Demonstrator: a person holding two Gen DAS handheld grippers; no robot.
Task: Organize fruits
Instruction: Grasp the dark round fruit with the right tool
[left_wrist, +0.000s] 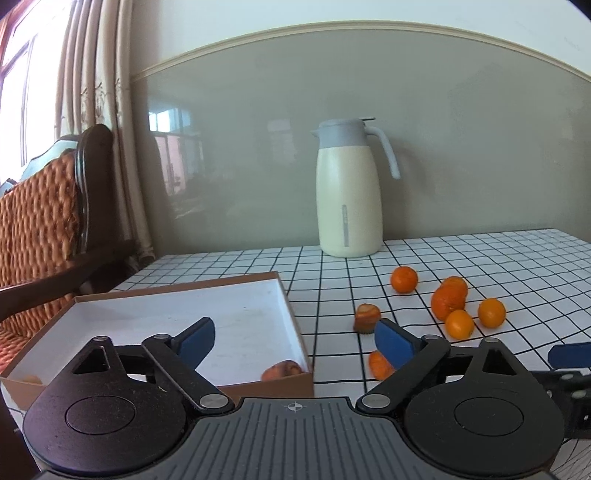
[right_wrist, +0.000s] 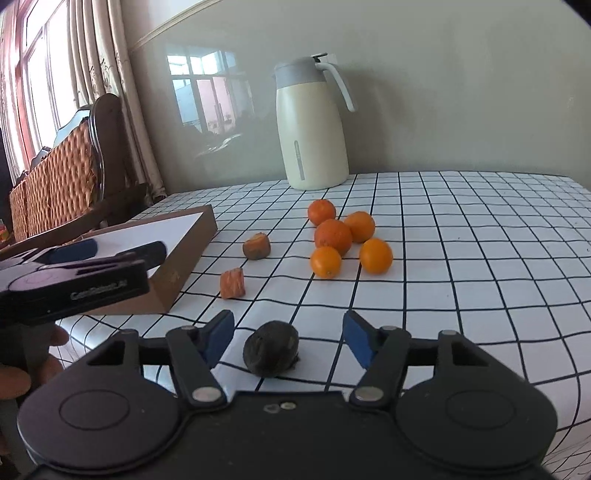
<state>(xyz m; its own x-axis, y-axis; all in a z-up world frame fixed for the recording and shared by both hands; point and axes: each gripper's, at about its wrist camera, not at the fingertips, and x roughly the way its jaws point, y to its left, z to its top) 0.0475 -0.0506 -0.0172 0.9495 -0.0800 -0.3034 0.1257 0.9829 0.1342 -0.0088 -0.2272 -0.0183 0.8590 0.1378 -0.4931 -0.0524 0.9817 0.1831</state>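
Observation:
My left gripper (left_wrist: 295, 339) hangs open over the right wall of a brown cardboard box (left_wrist: 291, 317) with a white inside; nothing is between its fingers. A brownish fruit (left_wrist: 282, 369) lies in the box's near right corner. Outside the box lie an orange chunk (left_wrist: 380, 365), a brown piece (left_wrist: 366, 317) and several oranges (left_wrist: 448, 301). My right gripper (right_wrist: 290, 338) stands open, low over the table, around a dark wrinkled fruit (right_wrist: 271, 347); gaps show on both sides of it. The oranges (right_wrist: 332, 236), the brown piece (right_wrist: 256, 246) and the chunk (right_wrist: 232, 282) lie beyond it.
A cream thermos jug (left_wrist: 349, 199) stands at the back by the wall on the checked tablecloth (right_wrist: 461, 258). A wicker-backed wooden chair (left_wrist: 40, 221) stands left of the table. A hand (right_wrist: 33, 369) holds the left gripper (right_wrist: 118, 251) beside the box (right_wrist: 184, 251).

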